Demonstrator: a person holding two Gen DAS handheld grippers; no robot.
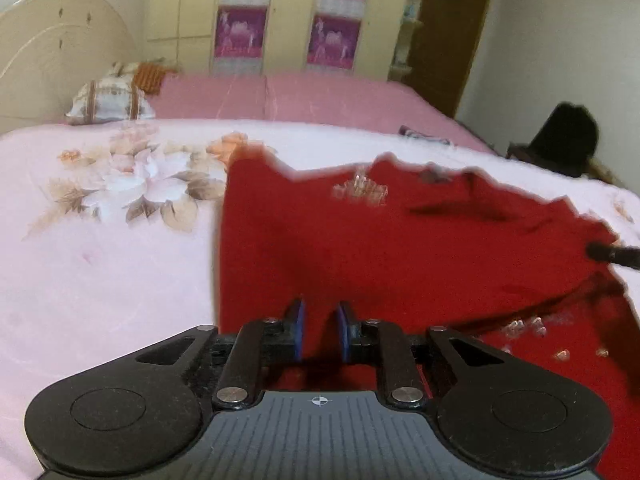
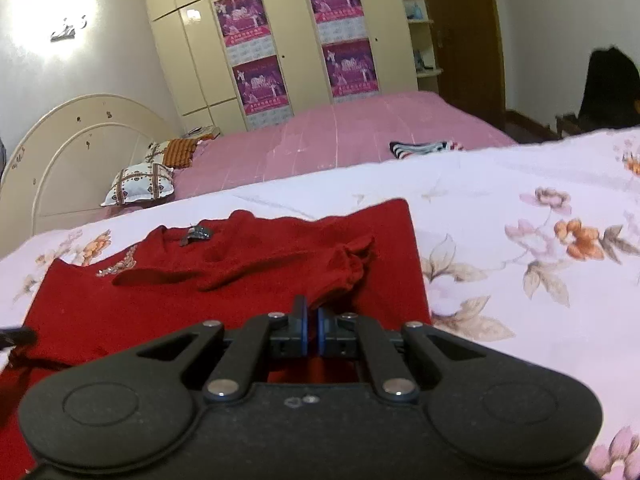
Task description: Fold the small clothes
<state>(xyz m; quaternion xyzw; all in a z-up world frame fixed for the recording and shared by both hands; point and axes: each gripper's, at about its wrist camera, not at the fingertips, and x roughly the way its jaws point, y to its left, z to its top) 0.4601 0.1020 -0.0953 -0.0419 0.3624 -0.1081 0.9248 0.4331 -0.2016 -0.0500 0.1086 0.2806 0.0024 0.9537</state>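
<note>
A red knitted garment (image 1: 360, 248) lies spread on the floral quilt, with a sparkly trim (image 1: 360, 190) near its neckline. My left gripper (image 1: 320, 312) hovers over its lower part, pads apart, and only flat red cloth shows in the gap. In the right wrist view the same garment (image 2: 160, 304) has a grey label (image 2: 198, 234) at the collar and one sleeve (image 2: 280, 268) folded across the body. My right gripper (image 2: 313, 308) is shut on that sleeve's end. Each view catches the other gripper's black tip at the garment's edge, the right gripper's tip (image 1: 612, 256) and the left gripper's tip (image 2: 16, 336).
The pale floral quilt (image 2: 520, 220) covers the near bed. Behind it lies a pink bedspread (image 1: 320, 96) with pillows (image 1: 108, 100) by a cream headboard, and a striped piece of clothing (image 2: 424, 148). A wardrobe with purple posters stands at the back, a dark chair (image 1: 560, 144) at the right.
</note>
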